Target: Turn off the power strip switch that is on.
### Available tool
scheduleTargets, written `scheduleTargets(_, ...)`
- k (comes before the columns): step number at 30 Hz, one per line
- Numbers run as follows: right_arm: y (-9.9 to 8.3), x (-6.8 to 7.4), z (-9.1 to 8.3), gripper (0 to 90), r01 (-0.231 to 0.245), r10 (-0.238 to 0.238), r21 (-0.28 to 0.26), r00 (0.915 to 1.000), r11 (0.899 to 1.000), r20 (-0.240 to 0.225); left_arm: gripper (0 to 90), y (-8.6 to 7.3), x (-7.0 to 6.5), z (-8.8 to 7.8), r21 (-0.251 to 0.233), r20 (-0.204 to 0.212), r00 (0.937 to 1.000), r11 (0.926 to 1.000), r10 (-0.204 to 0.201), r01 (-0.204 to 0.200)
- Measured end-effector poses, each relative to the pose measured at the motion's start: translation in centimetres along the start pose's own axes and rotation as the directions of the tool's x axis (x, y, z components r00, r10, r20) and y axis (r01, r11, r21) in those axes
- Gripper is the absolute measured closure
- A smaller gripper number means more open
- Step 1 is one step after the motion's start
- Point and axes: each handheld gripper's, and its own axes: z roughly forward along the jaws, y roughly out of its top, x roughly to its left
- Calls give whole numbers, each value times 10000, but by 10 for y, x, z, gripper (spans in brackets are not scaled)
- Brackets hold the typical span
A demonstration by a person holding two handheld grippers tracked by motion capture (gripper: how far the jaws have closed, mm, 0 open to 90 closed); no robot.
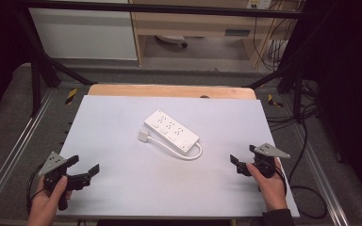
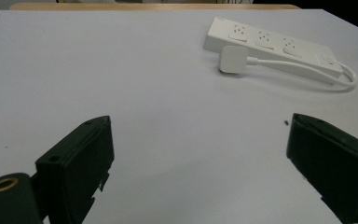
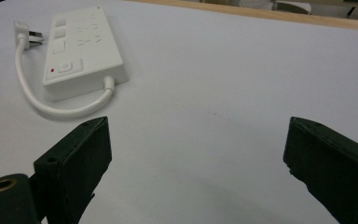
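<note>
both jaws spread, power strip (image 1: 171, 131) well beyond.

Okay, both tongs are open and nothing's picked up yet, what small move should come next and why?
Probably bring the left tongs forward toward the plug lying loose on the mat beside the power strip. Both the left and the right tongs stand open near the mat's front corners, holding nothing, and the plug sits on the strip's left side, closer to the left hand.
</note>
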Motion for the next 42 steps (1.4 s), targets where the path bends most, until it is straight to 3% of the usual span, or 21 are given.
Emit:
scheduleTargets(10, 10, 13, -4, 51, 246, -258, -381, 9992, 9990, -316, 65, 0, 0, 1, 65, -70, 10000, 10000, -38, 38)
scheduleTargets(19, 15, 26, 1, 53, 547, -549, -47, 9967, 9985, -597, 65, -1, -2, 2, 210, -24, 9999, 9997, 124, -123)
scheduleTargets(27, 20, 30, 1, 78, 403, -400, 41, 9979, 9992, -512, 66, -1, -2, 3, 290, -49, 9999, 9995, 161, -160)
scheduleTargets(34, 23, 33, 3, 97, 67, -46, 298, 9975, 9995, -706, 66, -1, -3, 3, 281, -63, 9998, 9994, 184, -182)
scheduleTargets(42, 30, 39, 10, 126, 190, -163, 482, 9984, 9987, -544, 66, -1, -3, 4, 319, -55, 9998, 9993, 204, -202)
